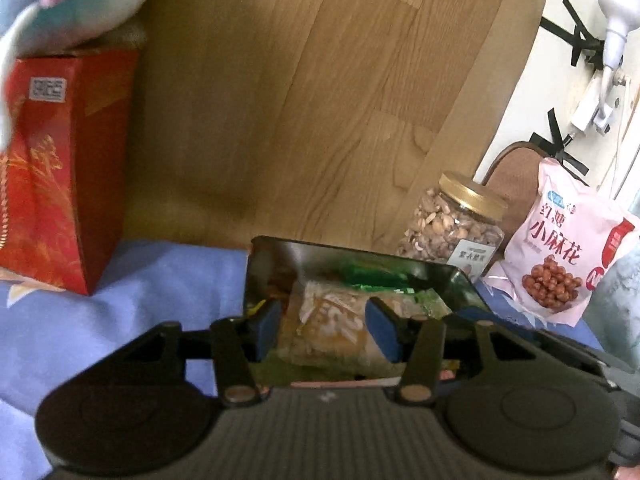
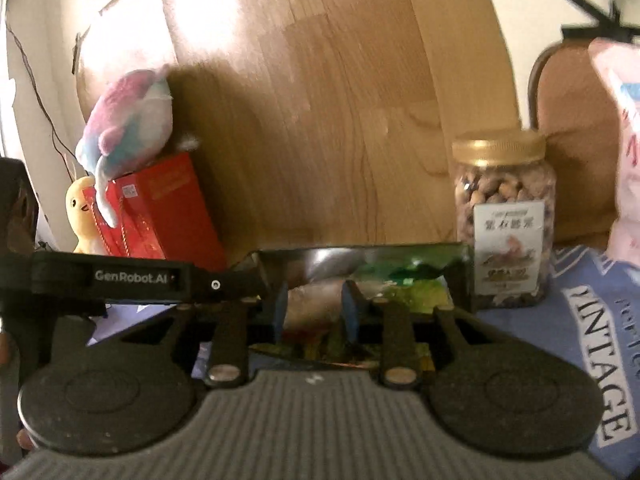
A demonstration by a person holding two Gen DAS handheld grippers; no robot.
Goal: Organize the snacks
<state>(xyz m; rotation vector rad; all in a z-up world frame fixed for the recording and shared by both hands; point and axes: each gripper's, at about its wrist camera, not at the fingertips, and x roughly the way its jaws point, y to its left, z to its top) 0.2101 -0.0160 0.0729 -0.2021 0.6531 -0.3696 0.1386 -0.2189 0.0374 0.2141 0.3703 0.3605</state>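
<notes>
Snacks (image 1: 332,320) are lying in a black tray (image 1: 360,254) at lower centre. Both the left gripper (image 1: 326,330) and right gripper (image 2: 316,310) are hovering narrowly parted, gripping nothing. Closing carelessly risks crushing a packet.

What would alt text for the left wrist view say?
The left gripper hangs over a dark tray of wrapped snacks on blue cloth, jaws either side of a clear packet. A red box stands left; a nut jar and pink snack bag stand right.

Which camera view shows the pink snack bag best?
The left wrist view: the pink snack bag is whole and sharp there, its print readable. In the right wrist view it is blurred and cut off at the right edge.
</notes>
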